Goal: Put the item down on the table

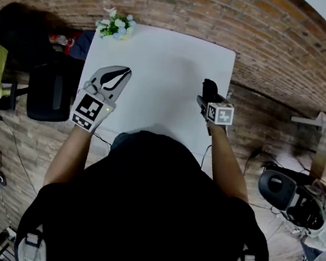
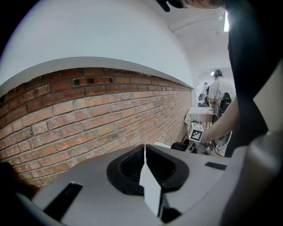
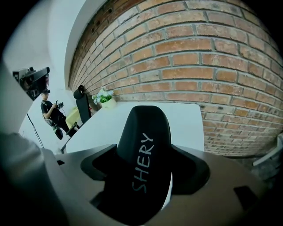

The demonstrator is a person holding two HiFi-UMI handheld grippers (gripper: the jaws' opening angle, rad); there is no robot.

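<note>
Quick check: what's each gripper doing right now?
Left gripper: closed, nothing between its jaws.
Right gripper: closed on the black SHERY-marked item.

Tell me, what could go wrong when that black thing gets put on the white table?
The right gripper holds the rounded black item printed SHERY near the right edge of the white table; released there, it might drop onto the floor. Its rounded shape could also let it tip or roll once freed.
</note>
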